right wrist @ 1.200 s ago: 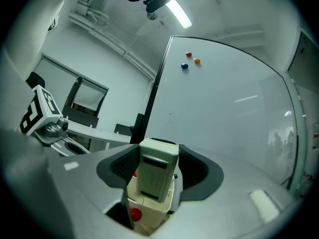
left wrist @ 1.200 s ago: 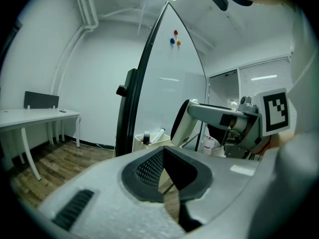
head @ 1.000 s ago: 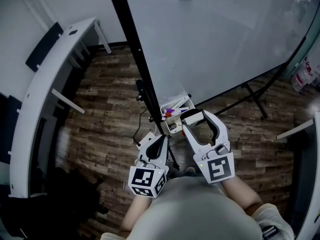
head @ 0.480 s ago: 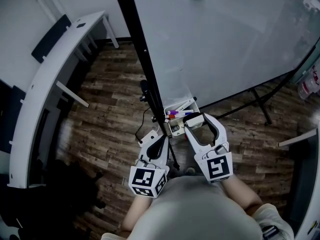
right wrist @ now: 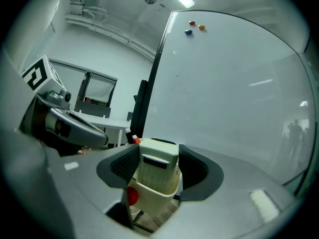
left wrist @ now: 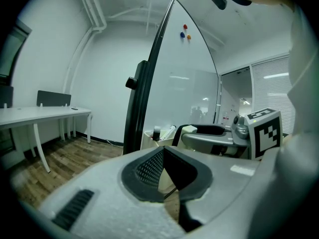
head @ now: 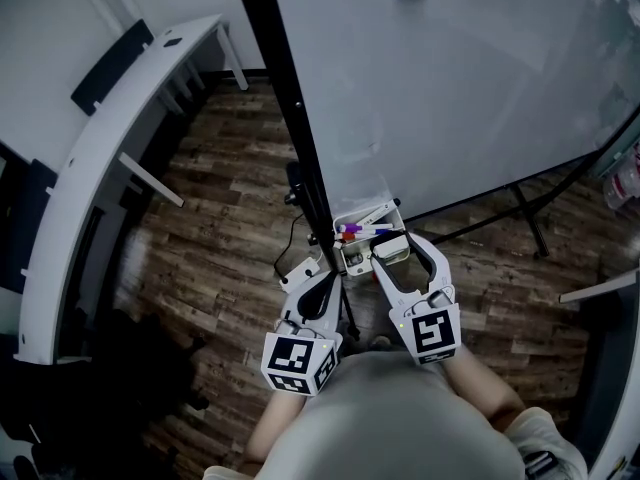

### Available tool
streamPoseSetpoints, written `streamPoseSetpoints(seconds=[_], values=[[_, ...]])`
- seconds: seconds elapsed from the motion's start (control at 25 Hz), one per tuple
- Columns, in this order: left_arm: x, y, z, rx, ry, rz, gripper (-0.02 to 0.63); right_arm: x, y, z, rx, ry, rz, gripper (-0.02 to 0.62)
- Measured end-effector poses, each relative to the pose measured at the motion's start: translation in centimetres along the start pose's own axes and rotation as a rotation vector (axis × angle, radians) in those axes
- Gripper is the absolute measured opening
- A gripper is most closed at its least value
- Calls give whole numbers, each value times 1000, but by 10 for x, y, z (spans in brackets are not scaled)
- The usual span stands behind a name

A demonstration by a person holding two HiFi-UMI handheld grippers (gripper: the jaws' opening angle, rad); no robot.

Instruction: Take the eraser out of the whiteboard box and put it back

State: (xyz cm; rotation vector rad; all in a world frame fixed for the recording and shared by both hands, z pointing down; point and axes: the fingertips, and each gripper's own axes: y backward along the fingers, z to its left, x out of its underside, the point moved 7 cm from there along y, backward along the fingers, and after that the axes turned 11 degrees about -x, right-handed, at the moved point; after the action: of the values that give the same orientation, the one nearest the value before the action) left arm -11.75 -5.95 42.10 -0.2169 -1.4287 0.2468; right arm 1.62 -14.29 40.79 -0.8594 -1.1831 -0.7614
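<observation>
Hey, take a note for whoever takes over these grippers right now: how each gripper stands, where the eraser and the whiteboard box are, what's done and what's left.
Left gripper: shut, empty, off to the side of the box.
Right gripper: shut on the eraser.
Eraser: upright, its lower end apparently inside the whiteboard box. The box sits at the whiteboard's lower corner with markers in it.
Done: eraser gripped. Whether this is the lift-out or the return doesn't show.
Left: if returning, probably seat it, open the jaws and draw back.
</observation>
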Motion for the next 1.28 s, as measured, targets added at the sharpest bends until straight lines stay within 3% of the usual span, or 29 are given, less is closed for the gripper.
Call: streamPoseSetpoints(seconds=[0.56, 1.28], values=[[-1, -3, 3, -6, 4, 4, 1, 21, -11, 0, -11, -37, 61, 256], [-2, 0, 5, 61, -15, 15, 0, 15, -9, 8, 19, -44, 60, 295]])
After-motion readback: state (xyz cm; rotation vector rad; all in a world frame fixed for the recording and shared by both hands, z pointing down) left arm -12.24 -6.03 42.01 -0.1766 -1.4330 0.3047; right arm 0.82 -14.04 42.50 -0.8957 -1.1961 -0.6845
